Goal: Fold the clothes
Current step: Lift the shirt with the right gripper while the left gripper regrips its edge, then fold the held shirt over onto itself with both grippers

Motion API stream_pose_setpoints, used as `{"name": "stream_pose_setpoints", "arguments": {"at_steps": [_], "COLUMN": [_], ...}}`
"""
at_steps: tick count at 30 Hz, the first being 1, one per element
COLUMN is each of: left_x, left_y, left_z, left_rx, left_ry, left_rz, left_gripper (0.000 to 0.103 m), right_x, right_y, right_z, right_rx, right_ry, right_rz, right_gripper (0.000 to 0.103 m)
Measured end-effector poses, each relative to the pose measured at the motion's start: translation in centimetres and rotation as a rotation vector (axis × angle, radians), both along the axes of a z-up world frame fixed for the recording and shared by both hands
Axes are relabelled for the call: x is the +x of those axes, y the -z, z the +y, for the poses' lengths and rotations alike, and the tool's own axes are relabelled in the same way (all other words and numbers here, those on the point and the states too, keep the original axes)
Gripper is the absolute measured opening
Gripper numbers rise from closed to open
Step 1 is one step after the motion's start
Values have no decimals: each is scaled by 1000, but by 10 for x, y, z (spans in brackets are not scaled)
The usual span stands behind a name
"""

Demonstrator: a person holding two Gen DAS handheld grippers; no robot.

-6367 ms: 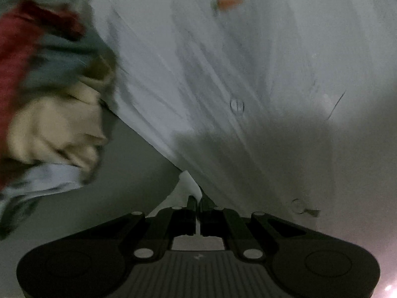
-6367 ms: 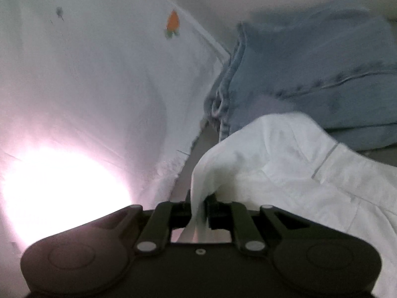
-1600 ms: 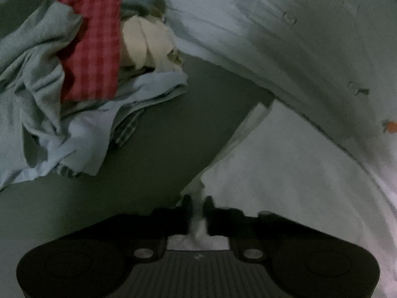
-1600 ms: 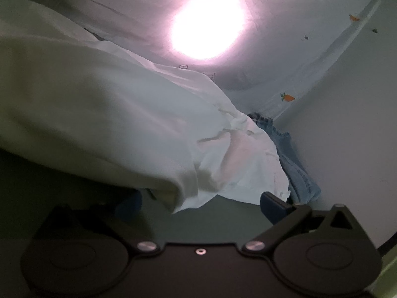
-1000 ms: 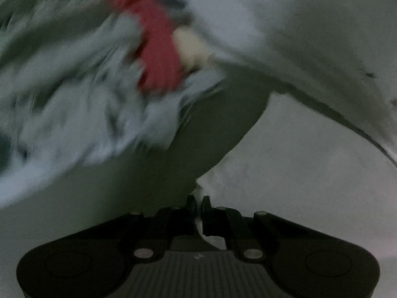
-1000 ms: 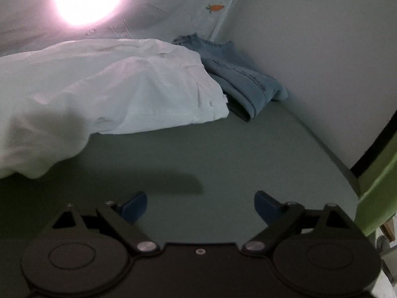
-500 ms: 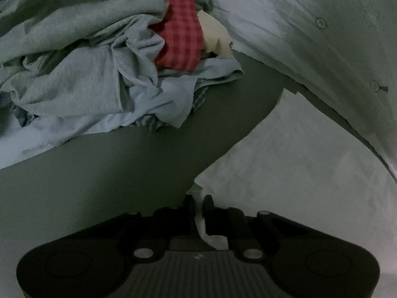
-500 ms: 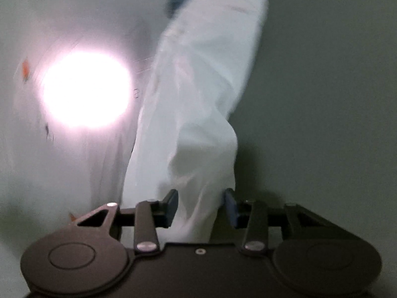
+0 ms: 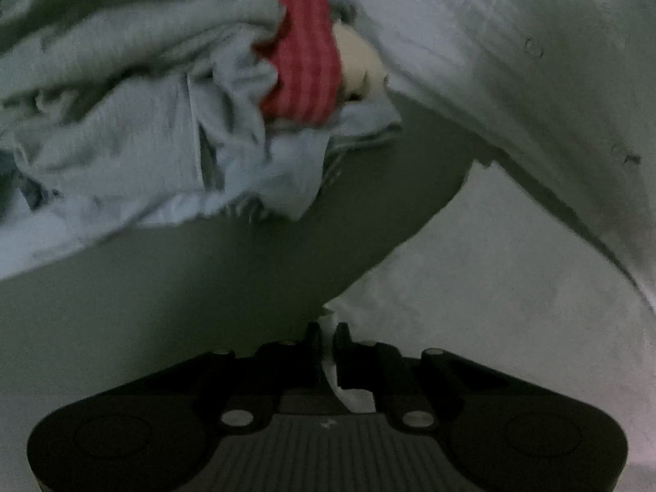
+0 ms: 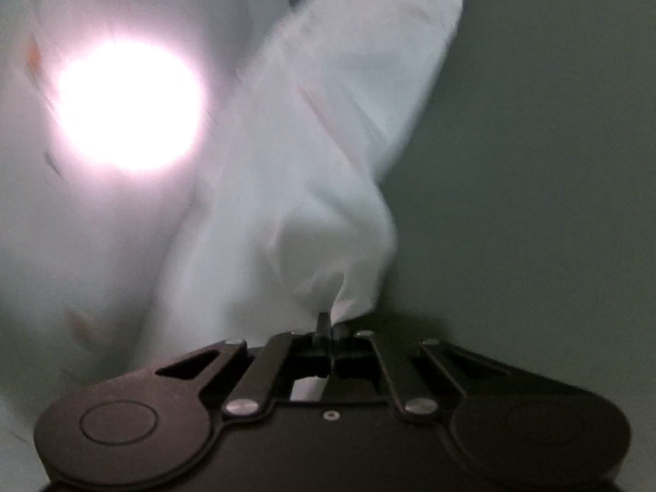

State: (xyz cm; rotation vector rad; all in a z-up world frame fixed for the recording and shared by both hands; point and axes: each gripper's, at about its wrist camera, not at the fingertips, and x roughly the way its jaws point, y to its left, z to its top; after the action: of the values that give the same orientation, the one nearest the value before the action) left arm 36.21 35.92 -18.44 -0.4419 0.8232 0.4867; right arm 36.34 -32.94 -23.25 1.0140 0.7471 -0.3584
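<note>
Both grippers pinch the white garment (image 10: 328, 143). The left gripper (image 9: 326, 330) holds its corner at the bottom middle. The right gripper (image 10: 328, 322) is clamped on a bunched edge. A clothes pile (image 9: 164, 123) sits upper left on the worktop (image 9: 205, 279).

white garment (image 9: 492, 287): 1 | heap of clothes (image 9: 164, 123): 1 | grippers: 2

No readable text, label, brand or number in either view. Small pale mark on left gripper (image 9: 327, 330) body, too small to read (logo perhaps). Tiny printed motifs on pale sheet (image 9: 553, 82), blurred; pictures, not lettering.
</note>
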Motion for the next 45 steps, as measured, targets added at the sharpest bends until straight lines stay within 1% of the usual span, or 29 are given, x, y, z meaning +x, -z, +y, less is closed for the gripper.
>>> {"name": "stream_pose_setpoints", "arguments": {"at_steps": [1, 2, 3, 4, 5, 6, 8, 9, 10, 11, 13, 15, 18, 20, 21, 22, 23, 25, 26, 28, 30, 32, 34, 37, 39, 41, 42, 44, 45], "left_x": [0, 0, -2, -4, -7, -11, -20, -23, -25, -27, -26, -20, -10, -2, 1, 3, 6, 9, 11, 14, 21, 34, 49, 70, 83, 90, 93, 92, 90], "left_y": [-2, -3, -4, -5, -5, -6, -7, -7, -5, -4, -2, -1, 1, 4, 5, 6, 7, 7, 8, 6, -2, -23, -43, -63, -58, -35, -18, 6, 6], "left_z": [-2, -3, -2, 0, 3, 5, 9, 8, 6, 3, -6, -13, -19, -21, -23, -23, -24, -21, -19, -11, -10, -22, -45, -98, -143, -179, -193, -214, -216], "left_rx": [14, 21, 15, -11, -39, -69, -129, -152, -167, -182, -177, -151, -162, -162, -159, -163, -162, -181, -192, -261, -292, -275, -272, -265, -274, -317, -344, -315, -309], "left_ry": [3, 5, 11, 13, 15, 13, 5, 12, 25, 38, 62, 85, 104, 86, 76, 68, 62, 78, 88, 82, 96, 183, 319, 584, 769, 885, 919, 927, 929], "left_rz": [9, 13, 12, 10, 7, -5, -31, -42, -47, -50, -59, -62, -92, -110, -118, -133, -144, -155, -160, -177, -223, -283, -338, -352, -291, -186, -115, -17, -18], "left_gripper": [14, 16, 22, 27, 40, 53, 64, 68, 71, 75, 81, 82, 82, 82, 78, 71, 49, 35, 7, 6, 5, 5, 5, 6, 9, 14, 15, 16, 18], "right_x": [2, 3, 4, 6, 6, 4, 3, 1, -2, -6, -7, 6, 18, 23, 25, 27, 27, 28, 29, 29, 29, 27, 24, 20, 18, 15, 14, 9, 8], "right_y": [1, -3, -9, -15, -21, -27, -35, -37, -39, -41, -48, -49, -51, -54, -55, -54, -54, -51, -49, -44, -40, -40, -41, -40, -39, -39, -38, -40, -40], "right_z": [3, 6, 8, 12, 16, 23, 32, 38, 44, 53, 61, 64, 79, 89, 92, 93, 94, 94, 92, 86, 80, 76, 72, 68, 67, 65, 64, 61, 60], "right_rx": [-13, -37, -76, -132, -198, -263, -366, -406, -446, -484, -541, -570, -565, -555, -552, -553, -556, -542, -512, -447, -381, -357, -335, -303, -291, -281, -275, -262, -258], "right_ry": [-15, -24, -35, -48, -64, -80, -108, -120, -131, -146, -190, -247, -306, -332, -343, -354, -364, -374, -371, -353, -326, -304, -279, -254, -246, -238, -233, -220, -216], "right_rz": [17, 24, 37, 57, 71, 80, 93, 91, 89, 85, 81, 82, 70, 61, 58, 57, 57, 62, 68, 70, 63, 60, 58, 47, 41, 39, 37, 28, 23], "right_gripper": [4, 14, 20, 36, 52, 58, 78, 83, 93, 99, 99, 99, 99, 99, 99, 99, 99, 99, 99, 99, 99, 99, 99, 99, 99, 99, 99, 99, 99]}}
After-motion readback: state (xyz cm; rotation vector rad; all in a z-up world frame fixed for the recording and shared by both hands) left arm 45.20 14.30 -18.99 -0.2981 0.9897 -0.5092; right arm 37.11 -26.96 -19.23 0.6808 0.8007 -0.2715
